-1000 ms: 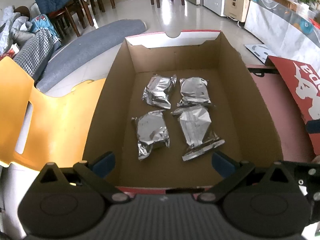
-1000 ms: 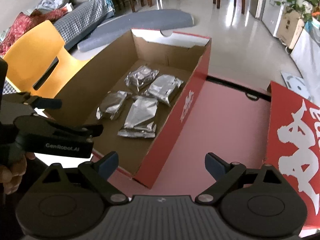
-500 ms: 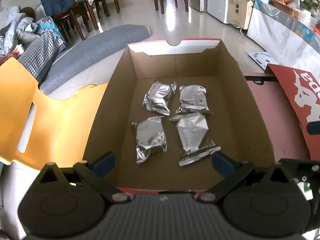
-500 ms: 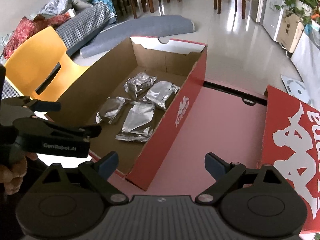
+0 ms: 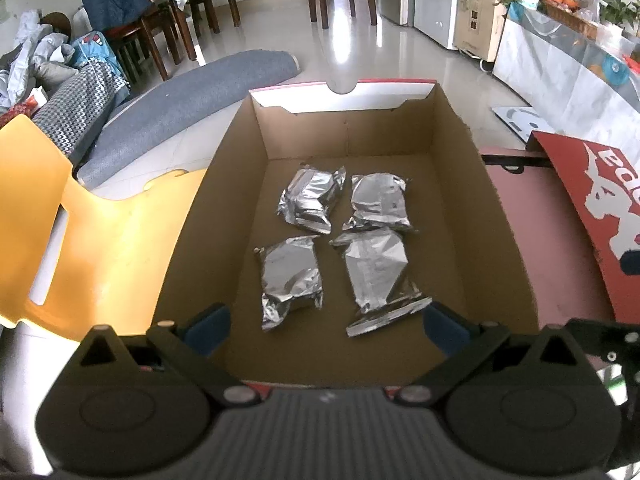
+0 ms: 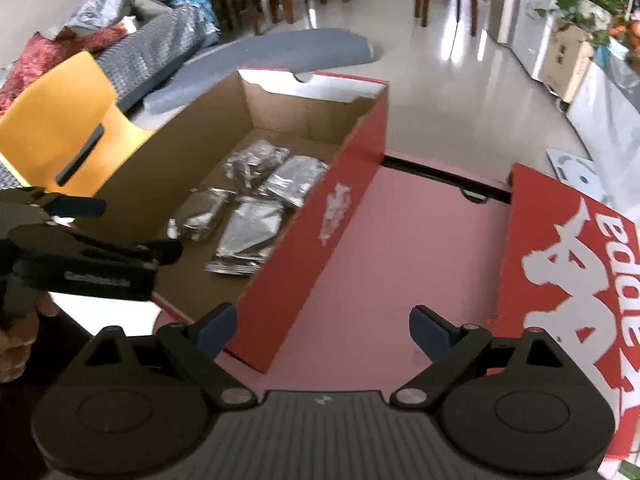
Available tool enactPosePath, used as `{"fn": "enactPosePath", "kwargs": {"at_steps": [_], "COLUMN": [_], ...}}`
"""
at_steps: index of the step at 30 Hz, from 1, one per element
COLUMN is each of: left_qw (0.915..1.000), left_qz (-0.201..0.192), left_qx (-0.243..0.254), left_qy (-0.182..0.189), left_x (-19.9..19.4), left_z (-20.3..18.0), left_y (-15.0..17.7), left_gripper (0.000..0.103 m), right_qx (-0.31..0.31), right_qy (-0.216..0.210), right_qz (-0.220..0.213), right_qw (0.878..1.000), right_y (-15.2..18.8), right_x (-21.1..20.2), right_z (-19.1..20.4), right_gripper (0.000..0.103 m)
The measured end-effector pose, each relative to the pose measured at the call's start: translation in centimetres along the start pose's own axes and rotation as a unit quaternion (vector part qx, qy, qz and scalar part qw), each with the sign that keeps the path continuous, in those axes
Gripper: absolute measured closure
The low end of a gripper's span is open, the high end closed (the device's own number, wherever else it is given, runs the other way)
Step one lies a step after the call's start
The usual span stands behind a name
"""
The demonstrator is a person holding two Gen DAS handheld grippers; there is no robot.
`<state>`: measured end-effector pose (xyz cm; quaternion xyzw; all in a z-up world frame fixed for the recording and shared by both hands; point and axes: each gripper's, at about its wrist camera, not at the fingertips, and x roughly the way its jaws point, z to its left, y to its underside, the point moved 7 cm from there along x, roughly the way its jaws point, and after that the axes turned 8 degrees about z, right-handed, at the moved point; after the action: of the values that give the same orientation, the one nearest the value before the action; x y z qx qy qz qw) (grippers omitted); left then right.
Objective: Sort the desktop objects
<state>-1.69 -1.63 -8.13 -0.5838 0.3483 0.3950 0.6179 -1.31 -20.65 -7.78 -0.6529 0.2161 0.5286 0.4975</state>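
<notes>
An open red cardboard box [image 5: 452,160] stands on the pink table [image 6: 400,248]. Several silver foil packets [image 5: 376,268] lie flat on its brown floor; they also show in the right wrist view [image 6: 248,228]. My left gripper [image 5: 326,326] is open and empty, held above the box's near end. My right gripper [image 6: 324,326] is open and empty, above the table just right of the box's red side wall [image 6: 320,240]. The left gripper also shows at the left of the right wrist view [image 6: 100,236].
The box's red lid [image 6: 568,280] with a white logo lies at the right on the table. A yellow chair [image 5: 60,232] stands left of the box. A grey rolled mat [image 5: 192,100], chairs and clutter sit on the floor beyond.
Both grippers have drawn back and risen a little, so the box looks smaller and farther. Both jaws stay open and empty. The packets have not moved.
</notes>
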Motion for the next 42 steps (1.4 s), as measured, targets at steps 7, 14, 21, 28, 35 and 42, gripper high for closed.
{"fn": "enactPosePath", "kwargs": {"at_steps": [7, 14, 21, 28, 35, 42], "left_qw": [1.0, 1.0, 0.9995, 0.9995, 0.9995, 0.9988], "left_qz": [0.007, -0.004, -0.013, -0.019, -0.013, -0.018], "left_qx": [0.007, -0.003, -0.027, -0.024, -0.014, 0.03], "left_qy": [0.001, 0.002, 0.004, 0.008, 0.026, 0.034], "left_x": [0.4, 0.1, -0.4, -0.6, -0.8, -1.5], "left_z": [-0.6, -0.6, -0.2, -1.3, -4.0, -8.1], "left_y": [0.1, -0.2, -1.0, -1.9, -3.0, -4.1], "left_gripper": [0.0, 0.0, 0.0, 0.0, 0.0, 0.0], "right_qx": [0.013, 0.022, 0.045, 0.058, 0.054, 0.078], "right_qy": [0.031, 0.031, 0.006, 0.004, 0.021, 0.021], "right_qz": [-0.006, -0.005, 0.043, 0.042, 0.039, 0.042], "right_qw": [0.999, 0.999, 0.998, 0.997, 0.998, 0.996], "right_y": [0.6, 1.7, 2.5, 2.1, 1.9, 2.2], "right_x": [-0.1, 0.0, 0.2, 0.2, 0.5, 0.4], "right_z": [-1.1, -1.3, -1.6, -3.8, -7.6, -11.0], "right_gripper": [0.01, 0.01, 0.01, 0.01, 0.01, 0.01]}}
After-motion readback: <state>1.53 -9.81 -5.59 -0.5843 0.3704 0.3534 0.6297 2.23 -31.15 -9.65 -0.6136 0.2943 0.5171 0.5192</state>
